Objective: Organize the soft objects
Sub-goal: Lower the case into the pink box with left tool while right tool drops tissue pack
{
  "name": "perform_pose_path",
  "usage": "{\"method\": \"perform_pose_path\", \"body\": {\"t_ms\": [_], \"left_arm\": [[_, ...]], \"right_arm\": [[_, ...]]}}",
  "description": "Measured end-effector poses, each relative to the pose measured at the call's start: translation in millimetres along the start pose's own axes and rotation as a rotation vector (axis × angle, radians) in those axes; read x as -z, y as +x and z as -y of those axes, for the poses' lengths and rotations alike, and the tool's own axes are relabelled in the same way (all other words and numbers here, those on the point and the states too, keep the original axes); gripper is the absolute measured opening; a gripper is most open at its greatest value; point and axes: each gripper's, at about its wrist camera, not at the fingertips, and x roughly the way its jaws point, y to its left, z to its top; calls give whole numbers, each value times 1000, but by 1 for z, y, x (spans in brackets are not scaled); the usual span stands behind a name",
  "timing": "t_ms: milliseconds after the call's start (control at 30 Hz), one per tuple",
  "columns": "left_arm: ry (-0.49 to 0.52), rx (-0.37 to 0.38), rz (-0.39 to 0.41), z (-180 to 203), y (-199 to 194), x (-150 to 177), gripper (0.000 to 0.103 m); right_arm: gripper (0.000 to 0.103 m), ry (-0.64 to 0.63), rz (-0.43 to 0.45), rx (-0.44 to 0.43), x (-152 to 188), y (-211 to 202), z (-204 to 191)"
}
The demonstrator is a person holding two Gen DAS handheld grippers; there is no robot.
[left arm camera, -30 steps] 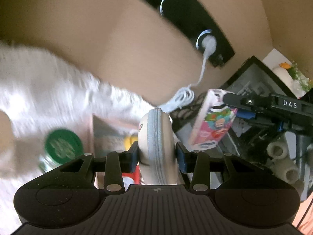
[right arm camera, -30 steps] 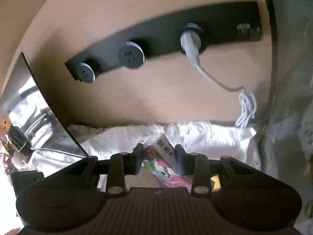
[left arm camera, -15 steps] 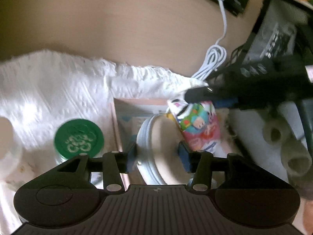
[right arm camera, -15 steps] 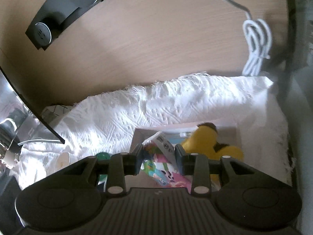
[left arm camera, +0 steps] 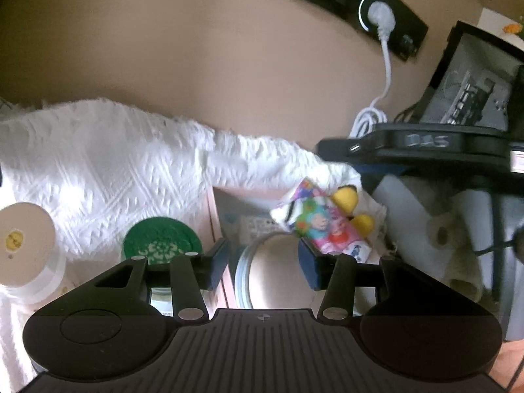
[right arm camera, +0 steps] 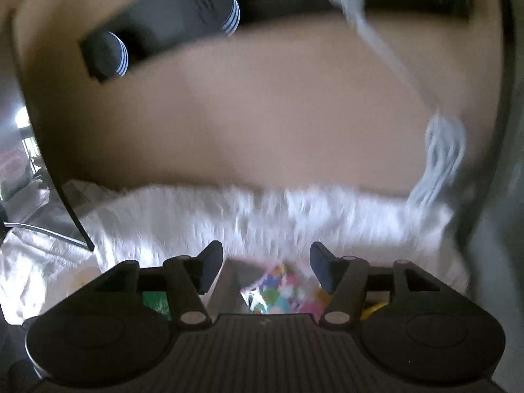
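My left gripper (left arm camera: 263,267) is open just above a round beige zip case (left arm camera: 273,273) that lies in a pink box (left arm camera: 217,219). A colourful cartoon tissue pack (left arm camera: 322,226) lies in the box to the right, on a yellow plush toy (left arm camera: 347,198). My right gripper (right arm camera: 263,267) is open and empty above the tissue pack (right arm camera: 281,290), which lies loose below it. The right wrist view is blurred.
A white textured cloth (left arm camera: 108,160) covers the table. A green-lidded jar (left arm camera: 160,240) and a white roll (left arm camera: 24,242) stand left of the box. A black mesh rack (left arm camera: 471,98), paper rolls (left arm camera: 439,232) and a white cable (left arm camera: 371,114) are on the right. A black socket strip (right arm camera: 203,16) runs along the wall.
Both grippers opened. The left let the beige case go into the box; the right let go of the tissue pack and lifted away from it.
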Motion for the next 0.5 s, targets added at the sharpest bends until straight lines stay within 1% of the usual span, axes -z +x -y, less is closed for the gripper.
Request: {"method": "perform_pose_path", "body": {"t_ms": [33,67,100,133,167,200,267,300,333,367,500], "left_arm": [[4,-2,5,1,-2,0,45],[8,-4,7,2,-4,1,36],[10,-1,4,3,-6,2,31],[13,6,-12,4,-4,4,21],[18,9,-33,5,-2,6,21],[24,7,-53,6,1,8,21],[39,-1,-80,9,7,14,21],[41,-6,-91,9,9,17,21],[40,-12,-101,9,13,19,21],[39,-14,-107,9,15,20,21],[50,-18,-99,11,19,22,22]], "right_arm": [[59,-12,18,1,-1,-6,0],[59,-18,27,-2,0,-12,0],[57,-21,23,-9,2,-14,1],[50,-20,6,-16,5,-14,1],[45,-16,-26,-22,10,-11,2],[38,-12,-56,-24,15,-7,3],[37,-8,-113,-10,29,6,6],[37,7,-143,1,38,15,9],[34,31,-174,2,44,23,15],[34,54,-192,-4,49,28,20],[34,120,-179,-40,54,29,35]]}}
